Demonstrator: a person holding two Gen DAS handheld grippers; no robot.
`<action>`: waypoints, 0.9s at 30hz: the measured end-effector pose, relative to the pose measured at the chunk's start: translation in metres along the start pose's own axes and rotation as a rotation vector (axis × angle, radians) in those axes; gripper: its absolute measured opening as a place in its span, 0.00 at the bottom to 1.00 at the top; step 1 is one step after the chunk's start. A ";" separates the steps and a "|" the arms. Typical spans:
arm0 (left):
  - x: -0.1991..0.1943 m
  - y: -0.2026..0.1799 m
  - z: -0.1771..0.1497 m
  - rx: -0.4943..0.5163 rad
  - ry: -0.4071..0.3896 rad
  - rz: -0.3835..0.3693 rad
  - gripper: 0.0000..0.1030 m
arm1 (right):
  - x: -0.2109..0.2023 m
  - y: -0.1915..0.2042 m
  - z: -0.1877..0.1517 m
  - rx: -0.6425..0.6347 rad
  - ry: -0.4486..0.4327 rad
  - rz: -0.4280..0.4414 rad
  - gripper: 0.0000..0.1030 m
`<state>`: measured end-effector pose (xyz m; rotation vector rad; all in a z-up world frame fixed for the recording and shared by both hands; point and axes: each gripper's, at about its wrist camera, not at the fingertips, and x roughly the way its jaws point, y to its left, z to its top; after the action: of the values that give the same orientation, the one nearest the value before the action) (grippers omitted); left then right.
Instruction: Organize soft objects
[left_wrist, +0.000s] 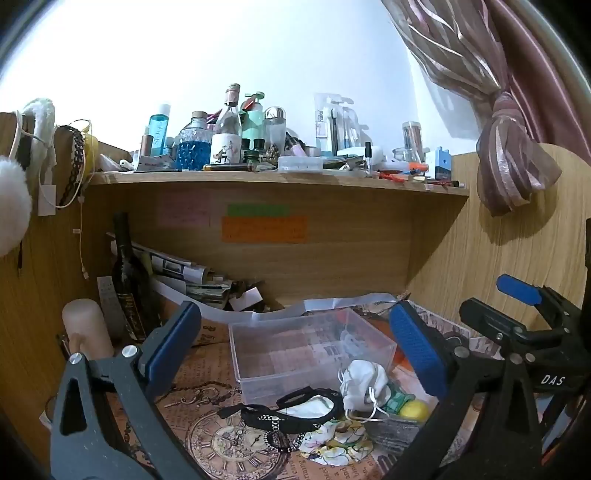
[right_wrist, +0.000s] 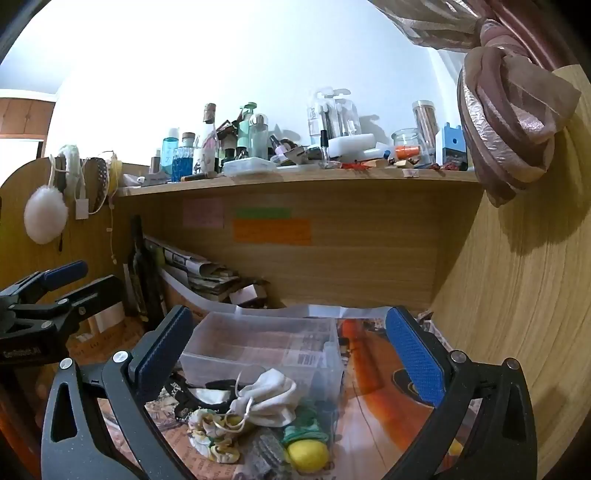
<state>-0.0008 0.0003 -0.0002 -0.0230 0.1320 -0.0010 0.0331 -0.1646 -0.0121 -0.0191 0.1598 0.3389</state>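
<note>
A clear plastic box (left_wrist: 310, 354) (right_wrist: 266, 350) stands empty on the desk. In front of it lies a heap of soft things: a crumpled white face mask (left_wrist: 364, 384) (right_wrist: 269, 395), a black lace band (left_wrist: 295, 410) (right_wrist: 207, 391), a floral cloth (left_wrist: 338, 441) (right_wrist: 214, 432), a green item (left_wrist: 397, 400) (right_wrist: 306, 424), a grey sponge-like piece (left_wrist: 391, 430) (right_wrist: 267, 452) and a yellow ball (left_wrist: 413, 410) (right_wrist: 308, 456). My left gripper (left_wrist: 295, 347) is open, hovering short of the heap. My right gripper (right_wrist: 291, 350) is open too, with nothing between its fingers.
A shelf (left_wrist: 280, 179) (right_wrist: 295, 177) above carries several bottles and jars. A dark bottle (left_wrist: 129, 280), a stack of papers (left_wrist: 192, 277) and a cream candle (left_wrist: 86, 328) stand at the left. A tied curtain (left_wrist: 513, 155) (right_wrist: 509, 122) hangs at the right. Wooden side panels close in both sides.
</note>
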 end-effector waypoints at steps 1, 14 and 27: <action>0.000 -0.001 0.000 0.004 0.003 0.001 1.00 | 0.000 0.000 0.000 0.000 0.002 0.003 1.00; -0.002 0.004 0.002 -0.016 0.017 0.004 1.00 | 0.001 0.006 0.003 -0.008 0.012 0.000 1.00; 0.005 0.001 -0.003 0.008 0.026 0.003 1.00 | 0.001 0.003 0.002 -0.008 0.003 0.007 1.00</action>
<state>0.0039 0.0009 -0.0037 -0.0148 0.1581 0.0015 0.0333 -0.1613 -0.0104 -0.0267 0.1619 0.3462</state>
